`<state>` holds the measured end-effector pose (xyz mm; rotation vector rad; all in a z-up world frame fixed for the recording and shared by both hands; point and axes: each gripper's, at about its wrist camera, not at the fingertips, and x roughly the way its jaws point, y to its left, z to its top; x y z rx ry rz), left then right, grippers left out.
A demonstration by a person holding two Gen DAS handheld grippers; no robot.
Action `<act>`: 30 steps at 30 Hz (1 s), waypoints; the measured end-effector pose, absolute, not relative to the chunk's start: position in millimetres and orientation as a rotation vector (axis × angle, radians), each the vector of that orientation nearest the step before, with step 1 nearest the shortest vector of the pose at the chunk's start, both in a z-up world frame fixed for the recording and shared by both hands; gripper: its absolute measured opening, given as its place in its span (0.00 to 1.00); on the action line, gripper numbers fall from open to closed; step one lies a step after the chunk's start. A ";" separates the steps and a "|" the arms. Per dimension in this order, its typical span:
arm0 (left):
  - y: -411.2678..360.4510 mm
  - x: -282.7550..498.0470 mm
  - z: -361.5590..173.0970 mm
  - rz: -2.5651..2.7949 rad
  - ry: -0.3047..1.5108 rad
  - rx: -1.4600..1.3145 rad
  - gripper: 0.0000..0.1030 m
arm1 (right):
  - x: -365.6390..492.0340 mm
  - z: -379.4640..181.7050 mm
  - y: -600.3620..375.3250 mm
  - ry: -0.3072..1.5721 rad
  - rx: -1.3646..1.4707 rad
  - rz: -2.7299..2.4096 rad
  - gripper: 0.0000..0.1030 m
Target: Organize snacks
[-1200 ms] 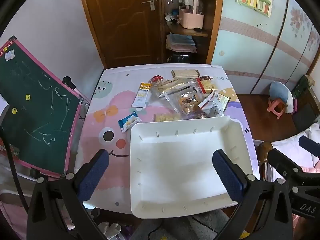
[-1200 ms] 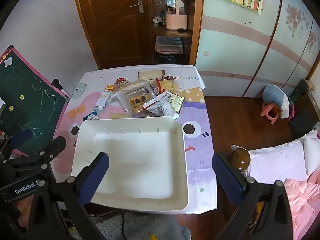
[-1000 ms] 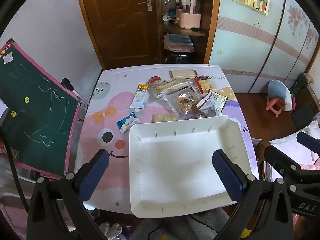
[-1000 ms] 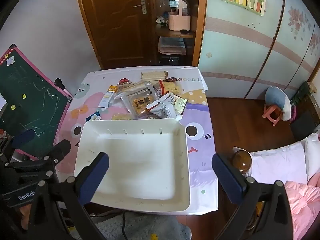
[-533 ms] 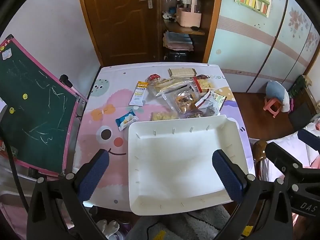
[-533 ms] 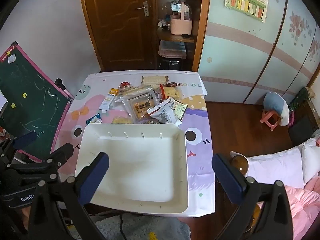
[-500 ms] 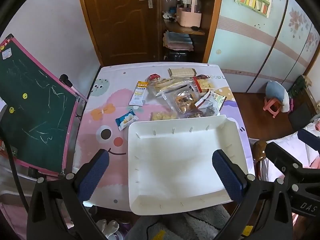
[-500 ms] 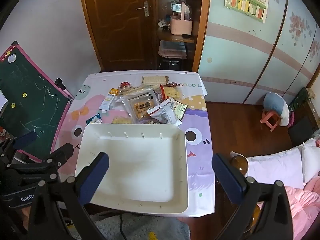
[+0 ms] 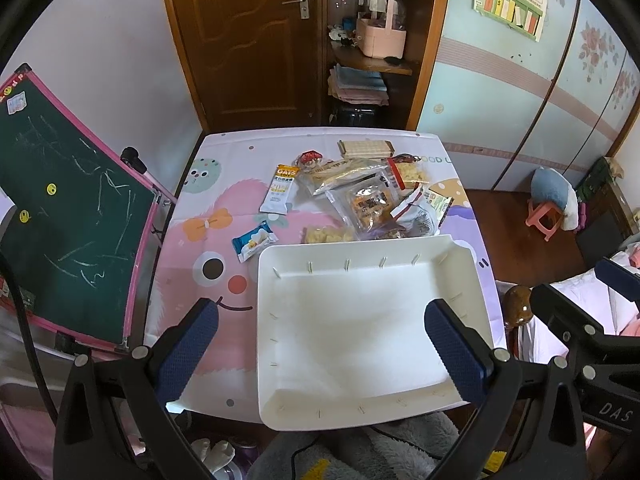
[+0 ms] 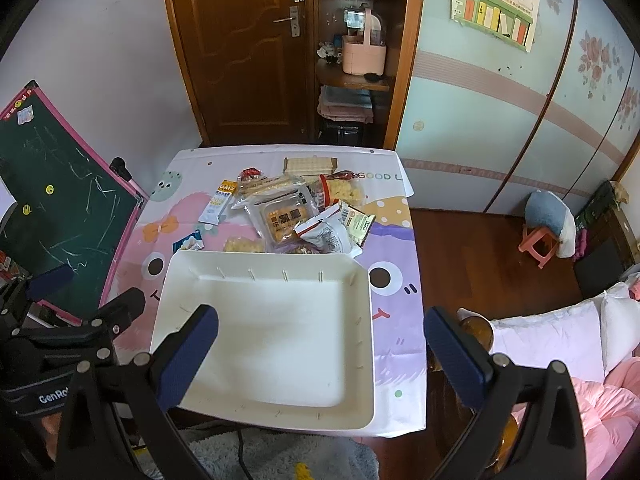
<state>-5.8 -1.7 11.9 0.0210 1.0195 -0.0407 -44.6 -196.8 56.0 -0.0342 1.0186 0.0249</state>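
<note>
A pile of snack packets point(image 9: 364, 196) point(image 10: 296, 212) lies at the far middle of the table, behind an empty white tray point(image 9: 360, 328) point(image 10: 264, 332) at the near edge. A white oats bar point(image 9: 281, 189) and a small blue packet point(image 9: 253, 241) lie apart to the left of the pile. My left gripper point(image 9: 320, 352) is open and empty, high above the tray's near left. My right gripper point(image 10: 320, 354) is open and empty, high above the tray's near right.
The table wears a pink and purple cartoon cloth point(image 9: 208, 240). A green chalkboard point(image 9: 60, 208) leans at its left side. A wooden door point(image 9: 248, 40) and shelves point(image 9: 372, 60) stand behind. A pink stool point(image 10: 540, 244) and bedding point(image 10: 560, 340) are on the right.
Both grippers have risen and drawn back a little, so the table and tray look smaller. Nothing on the table has moved.
</note>
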 end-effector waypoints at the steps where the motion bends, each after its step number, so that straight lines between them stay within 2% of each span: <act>1: -0.9 -5.2 11.7 -0.043 1.019 0.020 0.99 | -44.8 55.4 -197.5 1.018 -0.033 0.025 1.00; 30: 1.3 -8.1 23.7 0.000 0.987 0.036 0.99 | -45.1 64.5 -199.5 0.988 -0.044 0.044 1.00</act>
